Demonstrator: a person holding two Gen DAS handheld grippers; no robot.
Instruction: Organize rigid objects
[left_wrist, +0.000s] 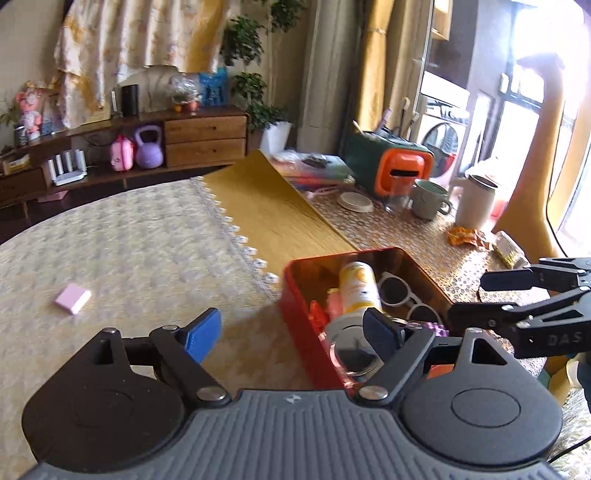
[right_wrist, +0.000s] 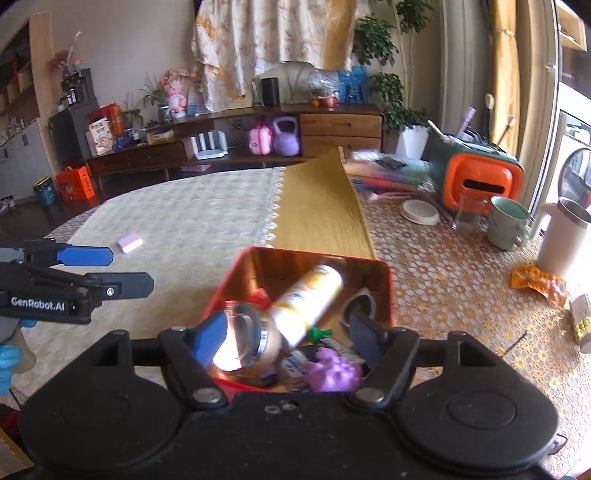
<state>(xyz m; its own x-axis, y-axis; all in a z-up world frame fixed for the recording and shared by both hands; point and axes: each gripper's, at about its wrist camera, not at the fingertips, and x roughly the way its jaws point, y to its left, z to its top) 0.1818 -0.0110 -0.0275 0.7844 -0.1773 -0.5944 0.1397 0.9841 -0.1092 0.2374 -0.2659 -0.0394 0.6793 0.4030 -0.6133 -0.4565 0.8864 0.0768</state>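
Nearest in the left wrist view: the left gripper (left_wrist: 293, 334), jaws spread wide, nothing between them, blue pad of one finger (left_wrist: 203, 334) over the pale tablecloth (left_wrist: 140, 251), the other finger over the near end of the red tin (left_wrist: 295, 299). Just to its right, reaching in from the frame edge, the right gripper (left_wrist: 476, 295), also wide apart and empty.

Nearest in the right wrist view: the right gripper (right_wrist: 288, 341) hanging spread over the near end of the red tin (right_wrist: 388, 284), gripping nothing. At the left edge, the left gripper (right_wrist: 129, 269), beside the tin and above the cloth, with a blue glove (right_wrist: 9, 363) below it.

Inside the tin, at the near end: a tape roll (right_wrist: 247, 341) and a purple knobbly toy (right_wrist: 334, 371), something small and green (right_wrist: 319, 334) between them, too blurred to name. Further in: a white and yellow can (right_wrist: 308, 299) lying tilted across the middle; in the left wrist view the same can (left_wrist: 358, 286) beside white-framed glasses (left_wrist: 400, 295).

Beyond the tin, well apart on the cloth: a small pink block (left_wrist: 72, 298). To the right on the patterned mat: orange wrapper (right_wrist: 537, 282), green mug (right_wrist: 508, 221), glass (right_wrist: 467, 212), white jug (right_wrist: 565, 238), round white lid (right_wrist: 419, 212), orange and green case (right_wrist: 480, 173). Farthest: wooden sideboard (right_wrist: 340, 125) with a purple kettlebell (right_wrist: 286, 136).
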